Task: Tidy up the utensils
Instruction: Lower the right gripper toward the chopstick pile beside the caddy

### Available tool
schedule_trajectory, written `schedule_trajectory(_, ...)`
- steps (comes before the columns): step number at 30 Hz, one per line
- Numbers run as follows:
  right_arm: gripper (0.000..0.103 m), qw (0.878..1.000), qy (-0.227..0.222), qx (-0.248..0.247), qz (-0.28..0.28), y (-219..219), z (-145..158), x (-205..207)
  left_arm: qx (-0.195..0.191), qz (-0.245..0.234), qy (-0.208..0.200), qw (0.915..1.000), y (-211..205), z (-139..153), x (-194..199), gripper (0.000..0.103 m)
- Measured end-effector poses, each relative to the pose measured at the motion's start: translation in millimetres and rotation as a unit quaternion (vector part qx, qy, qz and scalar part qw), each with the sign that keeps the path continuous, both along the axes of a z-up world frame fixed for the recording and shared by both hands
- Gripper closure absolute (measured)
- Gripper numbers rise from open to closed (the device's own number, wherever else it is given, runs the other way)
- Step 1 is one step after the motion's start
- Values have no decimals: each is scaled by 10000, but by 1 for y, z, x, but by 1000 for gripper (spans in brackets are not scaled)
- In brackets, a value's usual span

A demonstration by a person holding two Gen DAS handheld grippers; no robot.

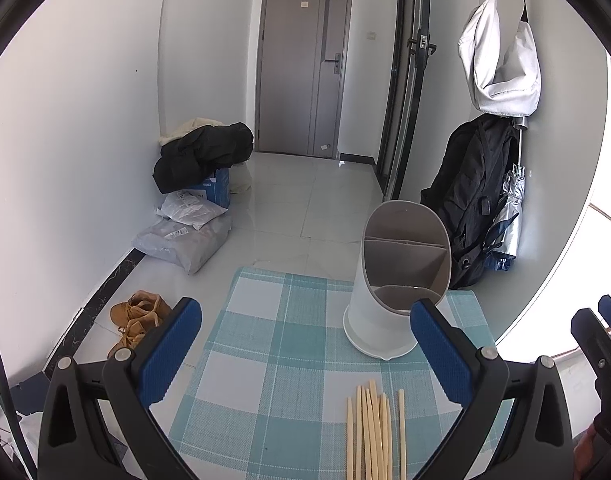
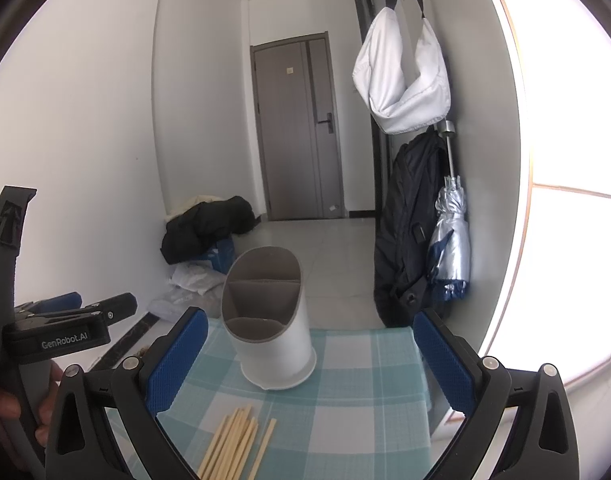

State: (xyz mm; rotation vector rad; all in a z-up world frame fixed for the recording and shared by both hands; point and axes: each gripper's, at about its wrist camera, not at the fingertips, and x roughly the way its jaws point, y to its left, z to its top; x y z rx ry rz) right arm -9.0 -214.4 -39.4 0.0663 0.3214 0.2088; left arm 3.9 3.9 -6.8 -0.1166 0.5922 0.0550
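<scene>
Left wrist view showed the left gripper (image 1: 305, 354) spread wide and empty above the checked cloth (image 1: 265, 340). Between its blue pads and toward the right one lay the chopsticks (image 1: 371, 432), a loose bundle flat on the cloth, long axes running roughly straight away from the camera, one stick lying slightly apart on the right. Beyond them, just behind the right pad, stood the holder (image 1: 397, 276), a white upright tub with divided compartments, all of them apparently empty. At the far right edge a part of the right gripper (image 1: 601, 340) was visible.

Right wrist view showed the left gripper (image 2: 69, 316) at the far left, held by a hand (image 2: 9, 404). The right gripper (image 2: 309, 354) was likewise spread and empty. Here the chopsticks (image 2: 235, 444) lay low and left of centre, slanting up to the right, with the holder (image 2: 269, 316) standing just beyond their far ends.

The bundle seemed about equally near both grippers, lying below and between them. Since the sticks ran along each gripper's forward axis, a pinch across them would likely suit either hand. No stick had yet gone into the holder.
</scene>
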Motion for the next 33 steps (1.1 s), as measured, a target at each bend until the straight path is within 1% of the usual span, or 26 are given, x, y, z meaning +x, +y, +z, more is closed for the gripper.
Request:
schedule_trajectory(4,0,9999,106,-38,39,2,-2,2,-59,-60,57,9999,0,-1,1,1)
schedule_trajectory(8,0,9992,365,-158,105,8,-9,9,-26,-48,216,9998,1,-5,5,1)
schedule_trajectory(11,0,9970,713,-256,170,13,-20,19,45,43,409,9991,6,-10,9,1)
schedule_trajectory(14,0,9915,1244,-308,237,17,-38,35,-55,73,635,9979,15,-16,13,1)
schedule_trajectory(15,1,9876,1495,-369,291,20,-46,43,-145,91,762,9969,21,-18,15,1)
schedule_trajectory(17,10,9785,1952,-523,412,27,-63,57,-222,124,908,9955,27,-22,18,1)
schedule_trajectory(19,29,9644,2481,-692,599,38,-83,72,-236,174,1110,9934,33,-28,21,1)
schedule_trajectory(21,35,9524,2871,-753,693,43,-99,83,-224,202,1242,9918,38,-32,24,1)
schedule_trajectory(22,40,9475,3017,-750,744,45,-107,86,-233,203,1284,9912,41,-33,25,1)
schedule_trajectory(23,41,9404,3201,-781,845,49,-116,91,-232,215,1328,9906,43,-34,26,1)
schedule_trajectory(25,48,9336,3345,-933,886,56,-127,96,-251,229,1384,9898,47,-36,27,1)
schedule_trajectory(27,50,9273,3477,-1093,854,62,-137,102,-345,140,1501,9880,52,-40,29,1)
schedule_trajectory(30,60,9217,3628,-1038,900,67,-143,109,-386,136,1631,9858,57,-44,31,1)
schedule_trajectory(33,60,9182,3680,-1135,924,75,-149,110,-457,150,1691,9844,63,-45,32,1)
